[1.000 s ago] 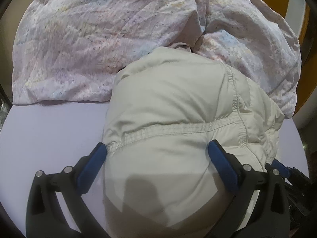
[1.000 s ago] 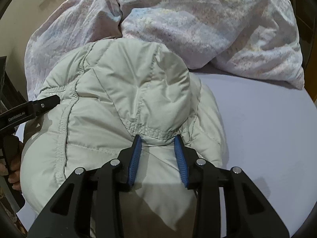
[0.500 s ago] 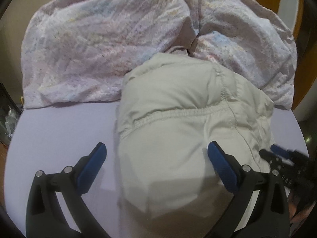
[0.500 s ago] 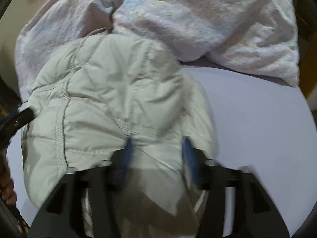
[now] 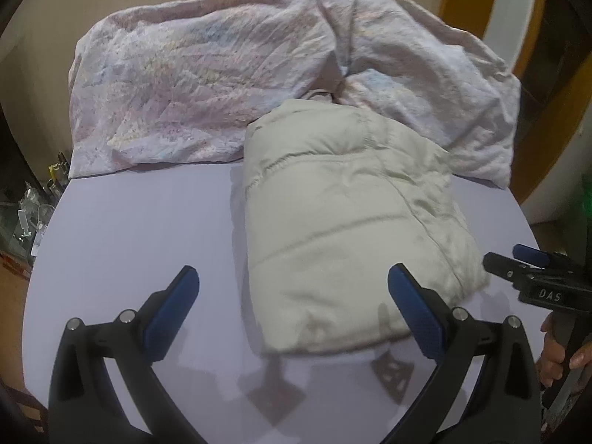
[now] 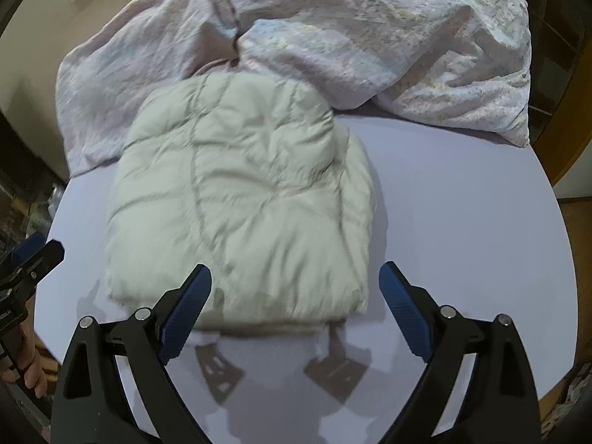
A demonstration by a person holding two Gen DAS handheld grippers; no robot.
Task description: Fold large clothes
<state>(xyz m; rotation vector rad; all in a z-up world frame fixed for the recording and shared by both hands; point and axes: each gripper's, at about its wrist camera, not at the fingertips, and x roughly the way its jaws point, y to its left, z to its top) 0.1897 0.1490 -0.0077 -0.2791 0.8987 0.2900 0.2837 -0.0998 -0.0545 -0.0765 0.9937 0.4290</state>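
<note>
A pale beige puffer jacket (image 5: 351,222) (image 6: 240,203) lies as a folded bundle on the lilac bed sheet (image 5: 129,240). My left gripper (image 5: 290,288) hovers above the jacket's near edge, open wide, with nothing held between its blue pads (image 5: 174,303). Over the same near edge, my right gripper (image 6: 294,277) has its jaws opening, and no cloth is caught between them. Each gripper's shadow falls on the sheet in front of the jacket. The right gripper (image 5: 532,270) also shows at the left wrist view's right edge, and the left gripper (image 6: 33,262) at the right wrist view's left edge.
A crumpled pink patterned duvet (image 5: 207,88) (image 6: 370,37) fills the back of the bed and touches the jacket's far side. A person's hand (image 5: 558,347) grips the right tool's handle. Small clutter (image 5: 33,203) sits beyond the bed's left edge. A wooden frame (image 5: 455,0) stands at the back right.
The right gripper has let go of the jacket's edge and opened wide. Both grippers have risen and drawn back, so the whole folded jacket now shows ahead of them.
</note>
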